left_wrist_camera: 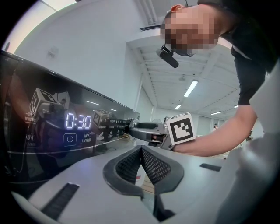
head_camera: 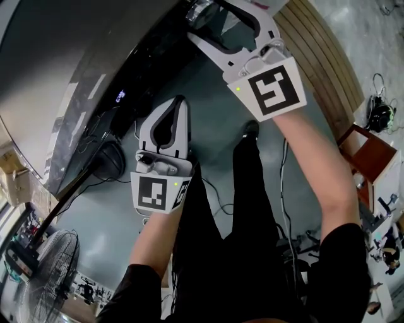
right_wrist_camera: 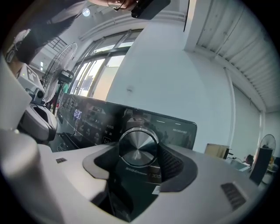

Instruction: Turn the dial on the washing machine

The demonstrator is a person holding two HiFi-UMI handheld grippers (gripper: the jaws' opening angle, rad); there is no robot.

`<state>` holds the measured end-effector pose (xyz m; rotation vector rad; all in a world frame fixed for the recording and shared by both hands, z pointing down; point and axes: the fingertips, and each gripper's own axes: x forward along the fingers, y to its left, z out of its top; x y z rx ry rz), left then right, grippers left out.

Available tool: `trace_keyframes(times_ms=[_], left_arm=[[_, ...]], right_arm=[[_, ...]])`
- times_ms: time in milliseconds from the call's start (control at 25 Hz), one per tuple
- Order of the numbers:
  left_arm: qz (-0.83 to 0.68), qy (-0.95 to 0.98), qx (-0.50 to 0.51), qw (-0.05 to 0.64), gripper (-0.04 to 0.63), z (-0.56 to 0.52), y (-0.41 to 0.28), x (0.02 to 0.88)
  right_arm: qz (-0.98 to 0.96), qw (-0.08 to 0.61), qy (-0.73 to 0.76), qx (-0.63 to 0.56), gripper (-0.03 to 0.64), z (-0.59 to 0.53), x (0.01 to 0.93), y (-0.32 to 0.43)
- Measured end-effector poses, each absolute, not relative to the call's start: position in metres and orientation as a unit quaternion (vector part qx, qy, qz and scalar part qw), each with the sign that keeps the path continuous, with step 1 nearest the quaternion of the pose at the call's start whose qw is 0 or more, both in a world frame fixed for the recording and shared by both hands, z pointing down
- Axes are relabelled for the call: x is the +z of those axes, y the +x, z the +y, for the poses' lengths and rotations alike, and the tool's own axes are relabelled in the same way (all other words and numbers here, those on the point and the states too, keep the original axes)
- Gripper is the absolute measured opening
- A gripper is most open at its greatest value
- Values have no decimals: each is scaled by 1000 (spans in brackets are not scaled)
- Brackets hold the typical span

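Observation:
The washing machine's dark control panel (head_camera: pixel 95 94) runs along the upper left of the head view. Its round silver dial (right_wrist_camera: pixel 138 146) lies between the pads of my right gripper (right_wrist_camera: pixel 138 154), which is shut on it from both sides. In the head view my right gripper (head_camera: pixel 205 19) reaches up to the dial (head_camera: pixel 199 9) at the top edge. My left gripper (head_camera: pixel 178 104) hangs lower, off the panel, shut on nothing. The left gripper view has its pads (left_wrist_camera: pixel 131 166) pressed together, the lit display (left_wrist_camera: pixel 78 121) reading 0:30, and the right gripper (left_wrist_camera: pixel 146 131) at the panel.
A standing fan (head_camera: pixel 44 277) is at the lower left beside the machine. Cables (head_camera: pixel 284 208) trail over the grey floor. A wooden stool (head_camera: pixel 372 151) and wooden slats (head_camera: pixel 315 50) lie to the right. The person's black-trousered legs (head_camera: pixel 246 208) stand below the grippers.

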<state>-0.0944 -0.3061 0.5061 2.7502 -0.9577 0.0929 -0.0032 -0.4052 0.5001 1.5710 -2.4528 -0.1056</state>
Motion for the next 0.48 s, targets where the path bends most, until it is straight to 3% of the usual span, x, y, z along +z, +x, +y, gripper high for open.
trace_keyframes(times_ms=[480], left_arm=[[-330,937,28,114,15,-308,-93,500]], right_arm=[[-838,87,539,-5,284,-406,502,-1]])
